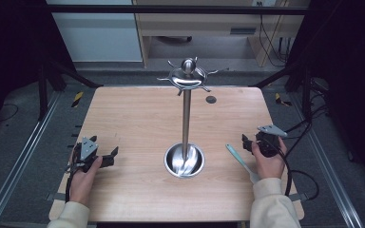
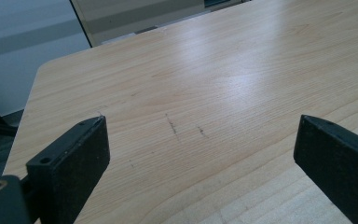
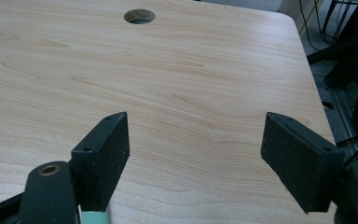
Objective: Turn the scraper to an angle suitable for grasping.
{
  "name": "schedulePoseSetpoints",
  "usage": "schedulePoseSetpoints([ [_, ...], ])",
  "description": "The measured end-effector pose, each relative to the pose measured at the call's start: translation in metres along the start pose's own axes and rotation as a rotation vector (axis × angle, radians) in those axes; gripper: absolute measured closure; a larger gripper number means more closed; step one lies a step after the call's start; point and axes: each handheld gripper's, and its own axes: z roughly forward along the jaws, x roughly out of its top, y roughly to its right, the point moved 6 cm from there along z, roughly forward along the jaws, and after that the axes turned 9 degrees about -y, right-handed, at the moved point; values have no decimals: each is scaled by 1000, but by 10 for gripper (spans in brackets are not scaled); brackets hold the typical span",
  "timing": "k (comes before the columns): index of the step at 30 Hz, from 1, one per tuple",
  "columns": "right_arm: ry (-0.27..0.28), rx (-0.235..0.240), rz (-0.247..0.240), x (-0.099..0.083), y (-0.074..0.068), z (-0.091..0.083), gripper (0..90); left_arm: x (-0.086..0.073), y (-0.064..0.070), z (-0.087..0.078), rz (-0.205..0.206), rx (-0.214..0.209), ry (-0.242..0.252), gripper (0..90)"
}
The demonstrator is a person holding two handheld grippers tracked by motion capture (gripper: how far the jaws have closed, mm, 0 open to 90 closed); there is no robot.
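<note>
Grey flooring and dark frame rails ring a pale wood-grain counter (image 1: 138, 118) with rounded corners and a small round hole (image 1: 211, 99) upper right of centre. At centre stands a polished steel hook stand (image 1: 186, 118) on a bowl-shaped base. Lower right, a mint-green spatula (image 1: 240, 161) lies just beside the right gripper (image 1: 245, 142); lower left, the left gripper (image 1: 110, 156). Both stand wide open, empty.

In the right gripper view, a pale green thing (image 3: 94, 217) showed as a sliver at the bottom edge, mostly hidden behind the near jaw and cut off by the frame. In the high view, the light handle (image 1: 241, 162) of a utensil ran under the right hand (image 1: 267, 164), its far end covered. What lay inside the metal stand's bowl (image 1: 184, 160) was too small and reflective to tell.
</note>
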Motion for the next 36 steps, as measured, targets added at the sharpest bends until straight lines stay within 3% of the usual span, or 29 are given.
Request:
schedulePoseSetpoints([
  [4,-19,15,-29,2,-10,-1,264,0,0,0,-1,-4,-2,33],
  [6,-44,27,-49,3,-15,-1,330,0,0,0,-3,-7,-2,33],
  [7,-60,53,-71,4,-21,-1,384,0,0,0,-5,-8,-2,32],
  [10,-103,66,-138,4,-35,-1,416,0,1,0,-4,-11,-4,32],
  [16,-138,107,-203,3,-54,2,470,0,1,0,-4,-12,-6,32],
  [17,-174,120,-257,0,-63,5,523,0,1,0,-4,-13,-6,31],
  [19,-179,127,-292,0,-68,6,571,0,1,0,-5,-14,-6,32],
  [23,-194,215,-311,-3,-79,6,700,0,1,0,-7,-15,-6,32],
  [26,-214,254,-311,-6,-83,6,785,0,1,0,-7,-19,-6,32],
  [30,-249,284,-313,-10,-85,7,871,0,2,1,-1,-20,-10,32],
  [36,-267,266,-316,-12,-84,12,900,0,3,1,2,-23,-11,32],
])
